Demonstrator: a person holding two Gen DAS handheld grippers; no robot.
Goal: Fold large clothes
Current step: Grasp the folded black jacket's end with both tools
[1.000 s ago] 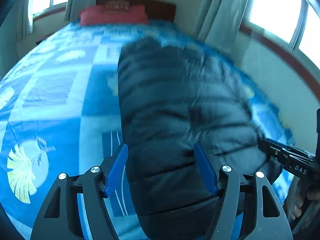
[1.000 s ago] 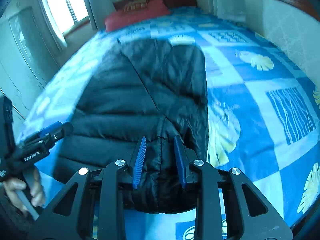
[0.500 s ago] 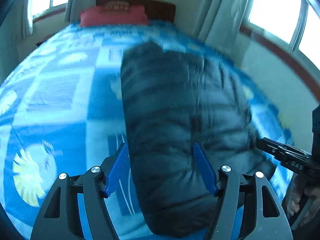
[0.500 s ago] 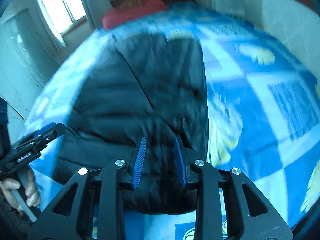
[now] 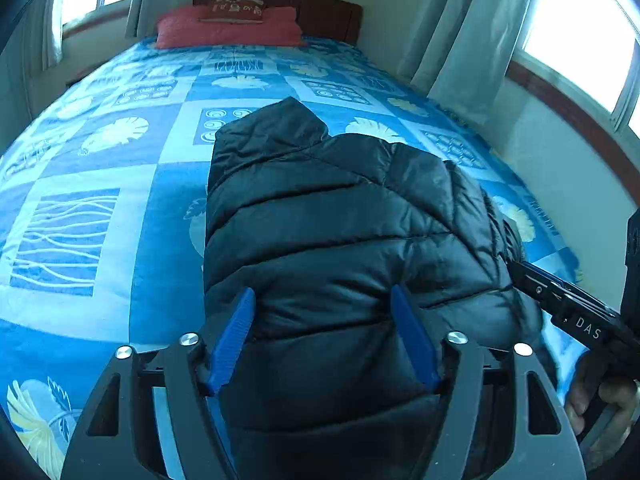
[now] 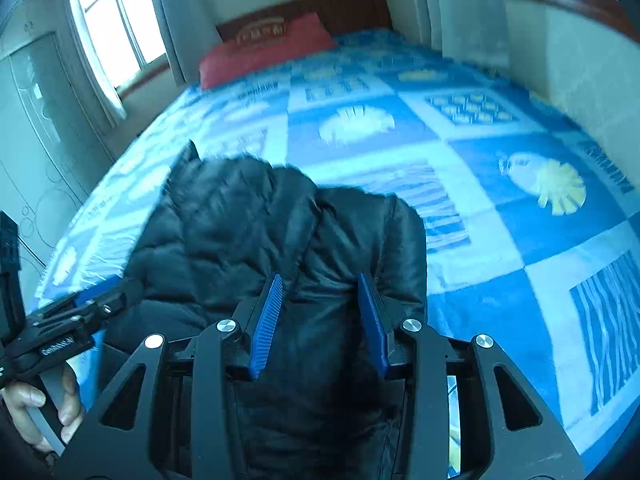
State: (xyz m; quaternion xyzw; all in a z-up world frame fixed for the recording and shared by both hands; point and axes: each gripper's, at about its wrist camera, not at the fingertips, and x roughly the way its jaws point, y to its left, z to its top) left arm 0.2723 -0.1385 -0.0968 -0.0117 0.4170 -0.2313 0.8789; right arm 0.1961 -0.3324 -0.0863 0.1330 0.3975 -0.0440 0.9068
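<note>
**Black puffer jacket bunched near the foot of the bed, both grippers at its near edge**

A bed (image 5: 120,208) with a blue patchwork cover of leaf and wave squares fills both views. Curtained windows (image 5: 576,20) stand on the side walls, and a dark wooden headboard (image 5: 320,8) closes the far end.

The black quilted jacket (image 5: 340,240) lies on the cover toward the near end, humped and creased, its far edge rising to a peak.

A red pillow (image 5: 228,28) rests against the headboard.

The left gripper (image 5: 324,332) stands with its jaws spread wide, the blue pads (image 5: 236,332) flanking a fold of jacket; whether they pinch it cannot be told. The right gripper (image 6: 320,316) is open more narrowly, jacket cloth filling the gap between its pads (image 6: 268,320); a firm grip cannot be confirmed.
</note>
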